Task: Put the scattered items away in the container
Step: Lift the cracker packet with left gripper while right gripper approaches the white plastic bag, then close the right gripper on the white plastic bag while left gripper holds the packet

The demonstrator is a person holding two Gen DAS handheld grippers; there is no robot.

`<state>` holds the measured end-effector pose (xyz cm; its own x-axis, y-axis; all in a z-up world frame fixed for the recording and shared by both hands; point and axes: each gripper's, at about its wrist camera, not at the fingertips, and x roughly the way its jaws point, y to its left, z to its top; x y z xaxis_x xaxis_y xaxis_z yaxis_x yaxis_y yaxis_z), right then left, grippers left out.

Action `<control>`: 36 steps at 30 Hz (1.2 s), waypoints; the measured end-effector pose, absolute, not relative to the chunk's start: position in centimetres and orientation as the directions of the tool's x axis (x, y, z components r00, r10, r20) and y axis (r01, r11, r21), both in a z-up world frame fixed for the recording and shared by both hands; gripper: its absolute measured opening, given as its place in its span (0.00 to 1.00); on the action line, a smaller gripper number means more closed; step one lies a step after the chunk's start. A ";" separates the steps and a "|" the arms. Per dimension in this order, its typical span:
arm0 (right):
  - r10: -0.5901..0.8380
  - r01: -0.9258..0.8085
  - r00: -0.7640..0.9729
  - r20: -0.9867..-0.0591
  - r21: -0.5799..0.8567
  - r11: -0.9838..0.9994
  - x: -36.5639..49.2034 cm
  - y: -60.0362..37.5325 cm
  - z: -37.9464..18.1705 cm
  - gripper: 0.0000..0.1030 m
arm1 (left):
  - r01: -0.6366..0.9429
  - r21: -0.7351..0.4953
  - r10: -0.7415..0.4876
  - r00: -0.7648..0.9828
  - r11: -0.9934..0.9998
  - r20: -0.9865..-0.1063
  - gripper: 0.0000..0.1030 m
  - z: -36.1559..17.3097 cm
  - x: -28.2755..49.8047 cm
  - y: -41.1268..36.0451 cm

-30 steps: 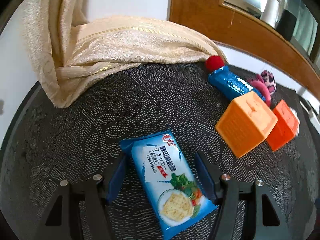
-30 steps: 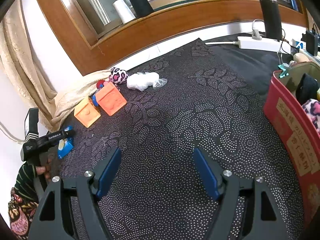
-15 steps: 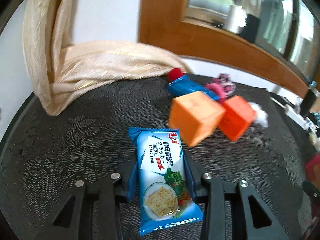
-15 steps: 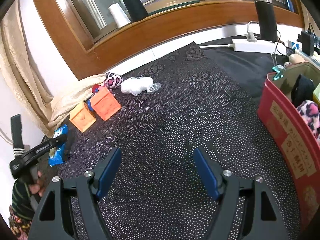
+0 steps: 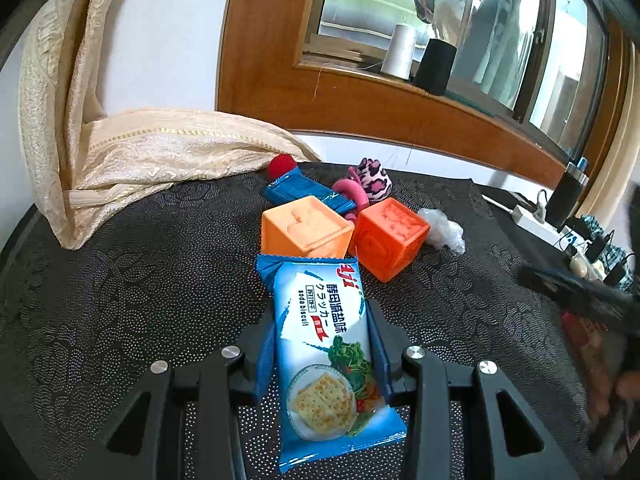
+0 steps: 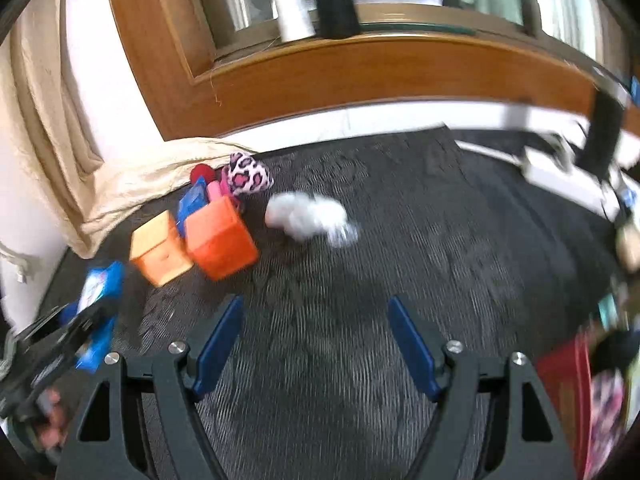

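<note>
The left gripper (image 5: 322,344) clamps the blue soda-cracker packet (image 5: 326,356), just in front of the light-orange plastic cube (image 5: 304,226). The right gripper (image 6: 316,344) spreads wide over dark cloth.

Daylight from the window (image 5: 460,36) glares overexposed; the right wrist view is motion-blurred, both fisheye-bent at edges.

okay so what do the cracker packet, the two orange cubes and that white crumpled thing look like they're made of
Cracker packet, held between the left gripper fingers: glossy printed plastic film, judging by its sheen and crimped end seal.
Pale orange cube and darker orange cube: probably soft matte plastic or rubber, with embossed shapes and rounded edges.
White crumpled thing: likely thin translucent plastic film, wrinkled and shiny.
</note>
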<state>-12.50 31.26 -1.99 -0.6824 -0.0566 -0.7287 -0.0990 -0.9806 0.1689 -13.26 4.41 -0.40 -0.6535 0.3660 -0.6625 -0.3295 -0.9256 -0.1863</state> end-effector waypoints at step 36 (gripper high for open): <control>0.001 -0.196 -0.667 -0.745 0.174 -0.965 -12.9 31.7 -3.0 0.53 | -0.396 -0.208 0.427 -0.615 -0.894 -0.663 0.41 -0.5 -12.5 6.4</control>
<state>-12.85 31.66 -3.01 -0.6674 0.0011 -0.7447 -0.1955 -0.9652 0.1738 -12.45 6.37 -0.50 -0.6148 0.4266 -0.6634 -0.3958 -0.8944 -0.2082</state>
